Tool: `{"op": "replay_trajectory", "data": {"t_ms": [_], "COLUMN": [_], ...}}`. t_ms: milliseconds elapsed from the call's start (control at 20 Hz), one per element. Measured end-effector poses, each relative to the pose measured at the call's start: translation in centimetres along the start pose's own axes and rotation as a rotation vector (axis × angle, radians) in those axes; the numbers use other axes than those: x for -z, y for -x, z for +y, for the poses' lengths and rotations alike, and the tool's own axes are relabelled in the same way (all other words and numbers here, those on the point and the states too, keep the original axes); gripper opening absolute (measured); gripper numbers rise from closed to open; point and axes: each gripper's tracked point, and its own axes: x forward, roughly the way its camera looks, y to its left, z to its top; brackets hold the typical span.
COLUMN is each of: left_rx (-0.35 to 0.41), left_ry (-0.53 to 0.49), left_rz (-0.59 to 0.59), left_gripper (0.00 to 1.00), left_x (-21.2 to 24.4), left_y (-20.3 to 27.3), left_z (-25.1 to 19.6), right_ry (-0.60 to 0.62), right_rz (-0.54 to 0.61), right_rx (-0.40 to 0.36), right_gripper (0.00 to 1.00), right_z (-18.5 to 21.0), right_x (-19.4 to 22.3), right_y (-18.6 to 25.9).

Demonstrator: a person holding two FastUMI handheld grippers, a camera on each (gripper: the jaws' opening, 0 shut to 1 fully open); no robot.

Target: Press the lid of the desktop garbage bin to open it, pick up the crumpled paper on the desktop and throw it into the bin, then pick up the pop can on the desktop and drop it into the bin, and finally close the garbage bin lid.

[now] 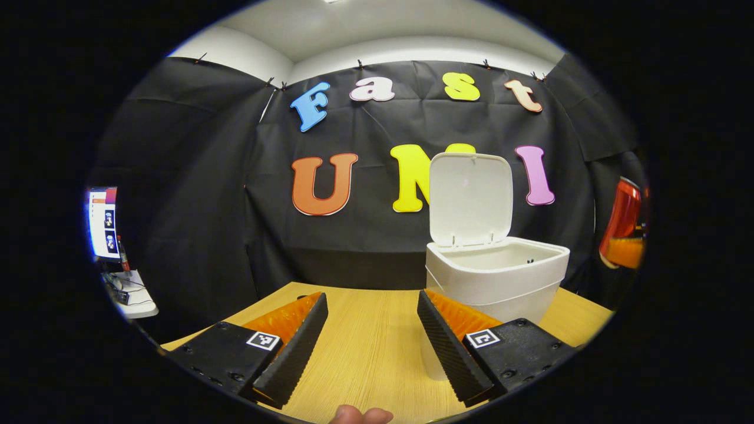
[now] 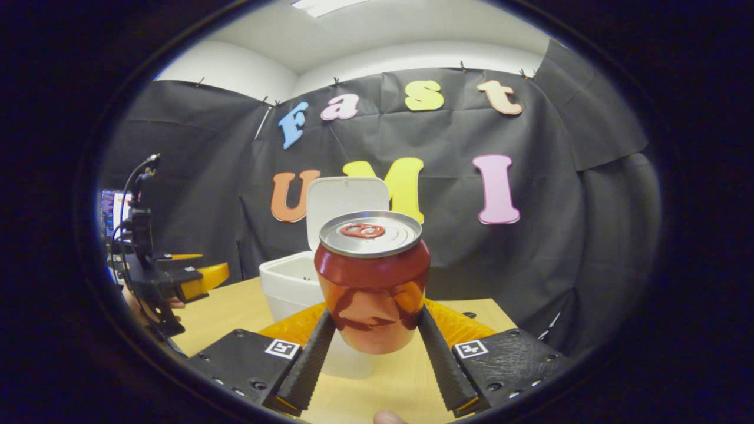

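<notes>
Light wooden desktop [image 1: 365,347] carries the white plastic garbage bin [image 1: 495,277], its hinged lid [image 1: 470,197] standing upright, so the mouth is clear for a drop. Our right gripper [image 2: 374,338] is clamped on the red aluminium pop can [image 2: 372,282], held upright above the desk, bin just behind it. Left gripper [image 1: 372,338] has its jaws apart, holding nothing, near the bin. We judge the can drop is next.
</notes>
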Motion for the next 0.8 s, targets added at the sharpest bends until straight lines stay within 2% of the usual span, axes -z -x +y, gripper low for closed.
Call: {"op": "replay_trajectory", "data": {"t_ms": [200, 450, 700, 800], "left_rx": [-0.020, -0.029, 0.035, 0.020], "left_ry": [0.000, -0.045, -0.009, -0.004], "left_rz": [0.034, 0.012, 0.018, 0.012], "left_gripper": [0.98, 0.99, 0.98, 0.99], "left_x": [2.8, 3.8, 4.5, 4.2], "left_y": [1.6, 3.4, 4.6, 4.5], "left_z": [1.7, 3.1, 2.8, 3.9], "right_ry": [-0.005, 0.031, 0.009, -0.003], "right_rz": [-0.007, 0.010, 0.064, 0.107], "right_rx": [-0.067, -0.097, -0.097, -0.078], "right_gripper": [0.80, 0.80, 0.80, 0.81], "right_z": [2.5, 5.5, 7.6, 7.7], "right_x": [-3.3, -5.7, -7.0, -6.3], "right_y": [-2.5, -6.2, -11.0, -13.0]}}
